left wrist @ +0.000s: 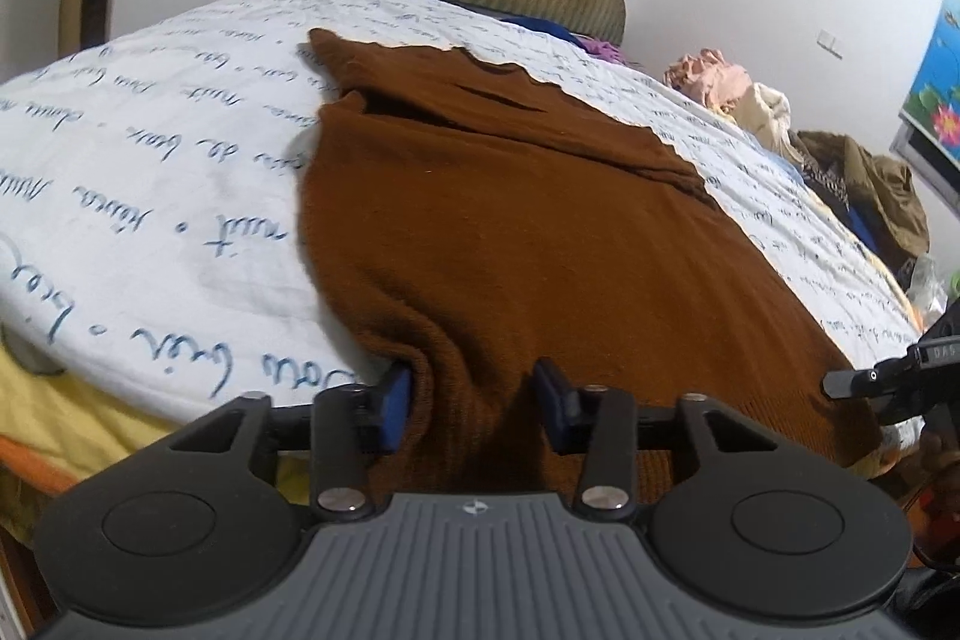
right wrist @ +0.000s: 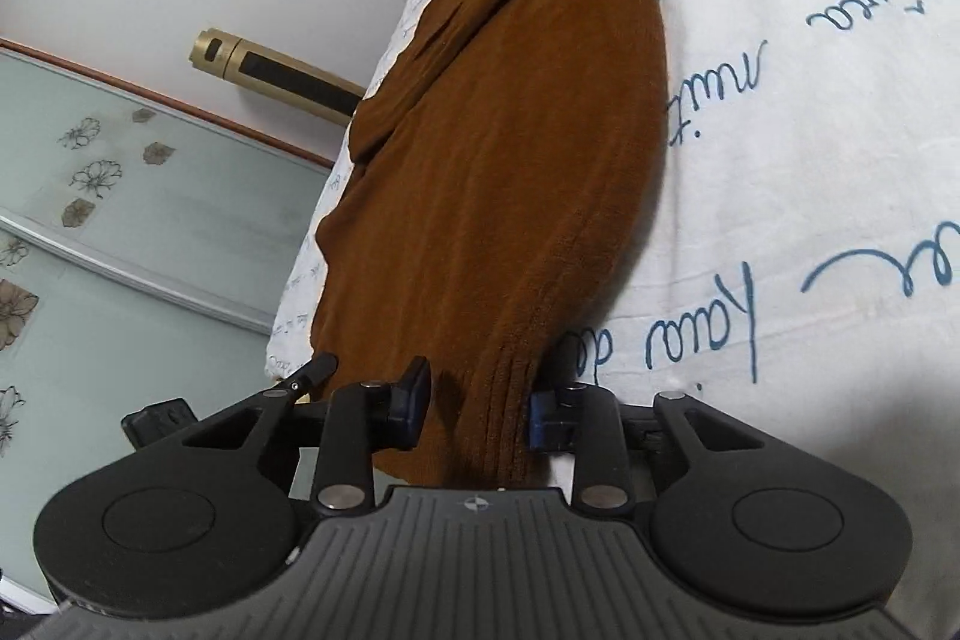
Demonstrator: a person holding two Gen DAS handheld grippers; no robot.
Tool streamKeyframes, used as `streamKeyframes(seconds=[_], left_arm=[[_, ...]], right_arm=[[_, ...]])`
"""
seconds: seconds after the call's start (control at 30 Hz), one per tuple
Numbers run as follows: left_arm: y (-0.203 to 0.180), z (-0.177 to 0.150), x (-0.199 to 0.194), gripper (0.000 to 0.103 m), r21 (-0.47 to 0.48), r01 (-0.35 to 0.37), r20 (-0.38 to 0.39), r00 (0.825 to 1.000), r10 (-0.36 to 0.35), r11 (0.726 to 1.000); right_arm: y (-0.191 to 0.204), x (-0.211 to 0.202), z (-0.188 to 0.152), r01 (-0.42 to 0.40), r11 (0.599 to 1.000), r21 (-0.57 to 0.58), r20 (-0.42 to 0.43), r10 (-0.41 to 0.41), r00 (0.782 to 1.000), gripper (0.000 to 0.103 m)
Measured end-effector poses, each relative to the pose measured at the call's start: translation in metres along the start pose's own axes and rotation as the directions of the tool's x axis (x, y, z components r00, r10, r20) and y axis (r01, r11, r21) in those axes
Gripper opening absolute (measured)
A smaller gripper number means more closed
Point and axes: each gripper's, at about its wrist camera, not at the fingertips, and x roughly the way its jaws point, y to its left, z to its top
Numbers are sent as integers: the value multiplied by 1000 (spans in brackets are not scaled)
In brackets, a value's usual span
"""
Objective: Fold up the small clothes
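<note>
Now both grippers' fingers gape around the brown sweater point(left wrist: 510, 220) on the script-printed sheet point(left wrist: 150, 172).

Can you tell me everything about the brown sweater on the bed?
The sweater is rusty brown and looks like a soft ribbed knit. It lies spread along the white sheet with blue writing, wrinkled, with a sleeve folded across the far end. Its near hem bunches between the open fingers of the left gripper, and the right gripper straddles a gathered fold of the hem too. Neither has pinched it yet.
</note>
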Motion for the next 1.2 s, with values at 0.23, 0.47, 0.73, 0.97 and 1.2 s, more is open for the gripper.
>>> streamKeyframes(seconds=[0.23,0.47,0.73,0.97,1.2], left_arm=[[6,-1,-8,28,-5,10,-30,1000,-11,1000],[39,4,2,29,-224,162,-35,984,-174,961],[28,11,11,39,-207,176,-38,982,-188,962],[14,13,8,15,-137,125,-45,990,-132,983],[24,26,11,14,-216,177,8,984,-180,960]], right_arm=[[5,-1,-6,1,999,-37,13,-1,1000,38],[4,0,-3,-36,999,-26,9,36,999,48],[11,5,1,-31,998,-60,2,31,1000,46],[1,0,-2,-10,999,-45,12,10,1000,15],[14,-8,6,-25,995,-99,60,31,998,15]])
